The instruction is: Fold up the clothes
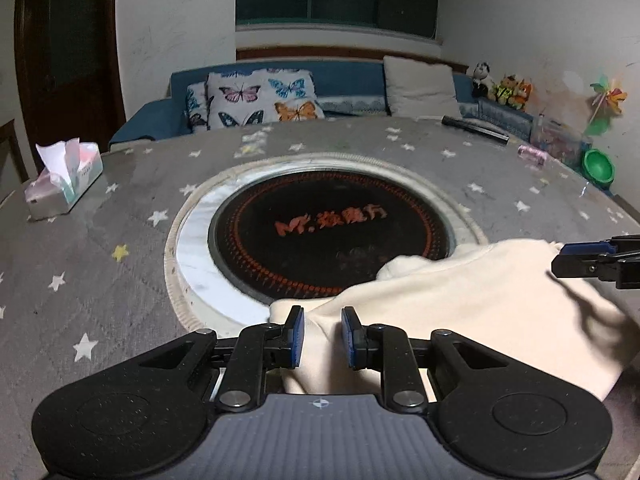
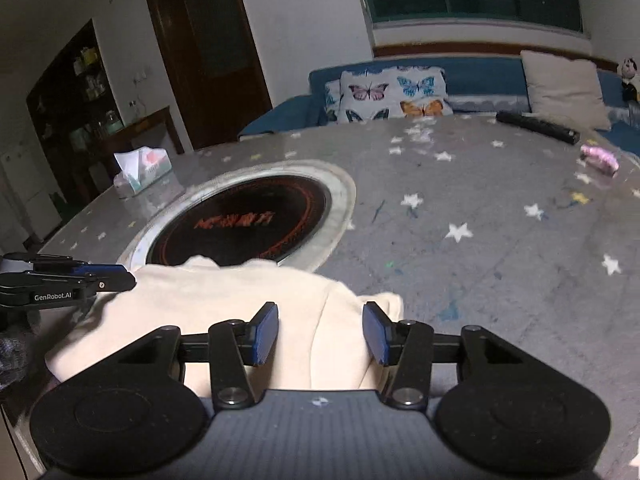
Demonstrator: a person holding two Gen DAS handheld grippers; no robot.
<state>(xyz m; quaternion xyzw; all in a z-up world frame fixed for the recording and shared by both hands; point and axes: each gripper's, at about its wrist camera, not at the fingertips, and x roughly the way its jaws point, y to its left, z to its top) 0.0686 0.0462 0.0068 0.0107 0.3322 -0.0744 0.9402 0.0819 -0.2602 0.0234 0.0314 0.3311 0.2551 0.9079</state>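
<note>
Grey star-printed table cloth (image 1: 100, 272) lay under everything. Both the left gripper (image 1: 322, 334) and the right gripper (image 2: 320, 330) stood open astride the cream garment (image 1: 460, 300), gripping nothing, probably to take its near edge. The garment lay bunched at the table's near side, partly over the black hotplate (image 1: 328, 236).

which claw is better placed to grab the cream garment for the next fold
Left, probably. The left claw stands open with a ridge of the cream garment between its fingers; the right claw gapes wider over flatter cloth.
</note>
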